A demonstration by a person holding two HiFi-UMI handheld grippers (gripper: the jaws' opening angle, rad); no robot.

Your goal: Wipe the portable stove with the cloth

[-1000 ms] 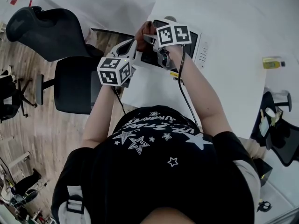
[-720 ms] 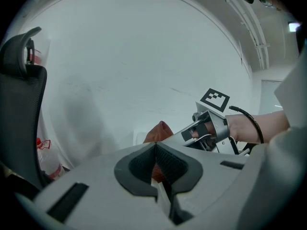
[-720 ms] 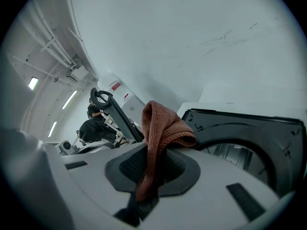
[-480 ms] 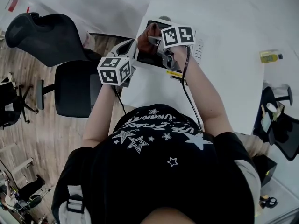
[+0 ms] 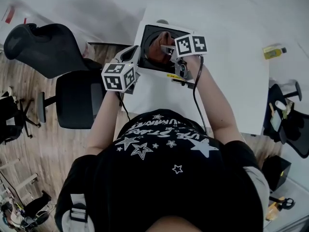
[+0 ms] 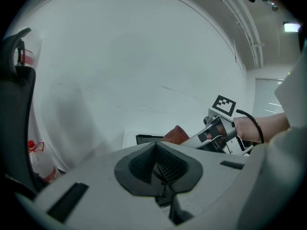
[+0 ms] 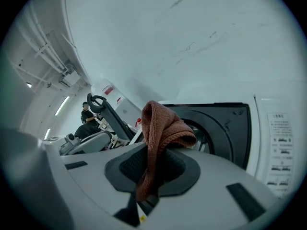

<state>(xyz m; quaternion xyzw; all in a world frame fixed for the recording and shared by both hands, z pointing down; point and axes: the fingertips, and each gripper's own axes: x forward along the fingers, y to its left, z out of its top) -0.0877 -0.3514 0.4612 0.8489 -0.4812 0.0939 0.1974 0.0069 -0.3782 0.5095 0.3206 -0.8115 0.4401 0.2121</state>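
Head view: a person in a black star-printed T-shirt (image 5: 164, 158) stands at the near edge of a white bench (image 5: 231, 81). A white portable stove with a black top (image 5: 150, 35) sits at the bench's far left corner. The right gripper (image 5: 169, 49) reaches over that black top with a brown knitted cloth (image 5: 158, 50) bunched at its tip, though whether the cloth touches the surface cannot be told. The left gripper (image 5: 134, 53) hangs just beside the stove's left edge. A black office chair (image 5: 72, 88) stands on the wooden floor to the left, and a small yellow bottle (image 5: 273, 51) lies well apart on the bench's far right.

Left gripper view: the left gripper (image 6: 156, 145) has its jaws pressed together with nothing between them. Beyond them show the cloth (image 6: 175, 134), a strip of the stove (image 6: 147, 139) and the right gripper (image 6: 217, 132).

Right gripper view: the right gripper (image 7: 154, 166) has its jaws closed on the cloth (image 7: 163, 126) — a fold stands up above the pads and an end hangs down between them. The stove (image 7: 225, 128) lies just beyond, its round burner partly behind the fold.
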